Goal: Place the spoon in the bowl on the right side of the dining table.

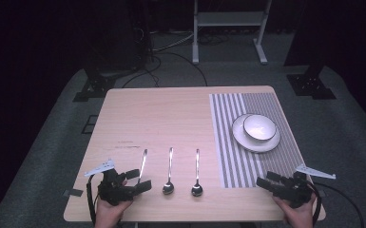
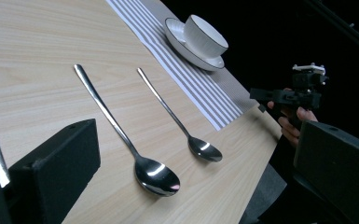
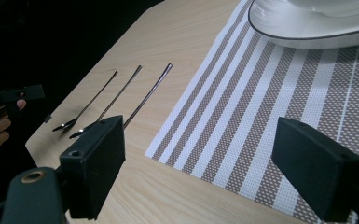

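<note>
1. High view first: your left tool (image 1: 132, 180) sits at the near left corner of the table (image 1: 171, 114), and your right tool (image 1: 269, 182) sits at the near right corner, both pointing inward toward each other.
2. Three spoons lie in a row between the tools, handles pointing away from you, bowls toward you.
3. Your left tool's jaws are spread with nothing between the pads. The left spoon (image 1: 143, 162) lies right at its jaws, with the bowl end hidden behind them, so you cannot tell whether they touch.
4. In the left gripper view, the middle spoon (image 2: 126, 140) lies just beyond the left tool, and the right spoon (image 2: 182, 126) is a little farther off, with bare table between them and nothing blocking the way.
5. Your right tool's jaws are spread wide and empty, hovering over the near edge of the striped placemat (image 3: 270, 107).
6. Ahead of the right tool on the placemat stands a white plate (image 1: 240, 134) carrying a white bowl (image 1: 259, 127), well apart from the spoons.
7. Beyond the table's far edge, a white metal stand (image 1: 228, 21) rests on the grey floor.
</note>
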Demonstrator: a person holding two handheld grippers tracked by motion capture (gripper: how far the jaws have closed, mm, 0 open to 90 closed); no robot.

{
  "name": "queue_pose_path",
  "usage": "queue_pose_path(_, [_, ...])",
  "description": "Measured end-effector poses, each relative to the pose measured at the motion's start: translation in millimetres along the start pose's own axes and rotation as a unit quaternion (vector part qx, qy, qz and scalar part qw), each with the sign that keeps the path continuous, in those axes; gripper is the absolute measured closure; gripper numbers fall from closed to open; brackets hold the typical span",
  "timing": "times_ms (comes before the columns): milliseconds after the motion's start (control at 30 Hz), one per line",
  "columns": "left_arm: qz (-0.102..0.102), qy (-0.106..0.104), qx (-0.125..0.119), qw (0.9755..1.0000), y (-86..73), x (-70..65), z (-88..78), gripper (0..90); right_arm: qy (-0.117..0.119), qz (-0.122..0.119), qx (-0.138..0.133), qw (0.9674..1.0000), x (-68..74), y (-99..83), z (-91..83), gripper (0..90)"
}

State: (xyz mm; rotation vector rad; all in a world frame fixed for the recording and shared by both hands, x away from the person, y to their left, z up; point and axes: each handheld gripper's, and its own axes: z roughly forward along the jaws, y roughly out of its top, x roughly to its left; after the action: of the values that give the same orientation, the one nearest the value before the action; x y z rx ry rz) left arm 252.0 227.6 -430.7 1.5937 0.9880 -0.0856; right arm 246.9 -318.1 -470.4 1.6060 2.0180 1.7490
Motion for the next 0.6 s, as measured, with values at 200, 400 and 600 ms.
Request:
queue_pose_path(200, [-0.003,-0.006,0.005,1.0,-2.2,-0.1,3.9,0.0,-0.005,-0.01,0.014,0.9998,1.7,4.7,8.3,15.9])
queue_pose_path(400, [-0.006,-0.016,0.013,0.9998,-3.4,-0.9,11.0,0.0,-0.001,-0.024,0.023,0.9995,8.7,10.5,13.6,15.9])
queue_pose_path(600, [-0.006,-0.029,0.025,0.9992,-5.7,-3.0,19.1,0.0,0.004,-0.029,0.032,0.9991,13.7,14.3,19.4,15.9])
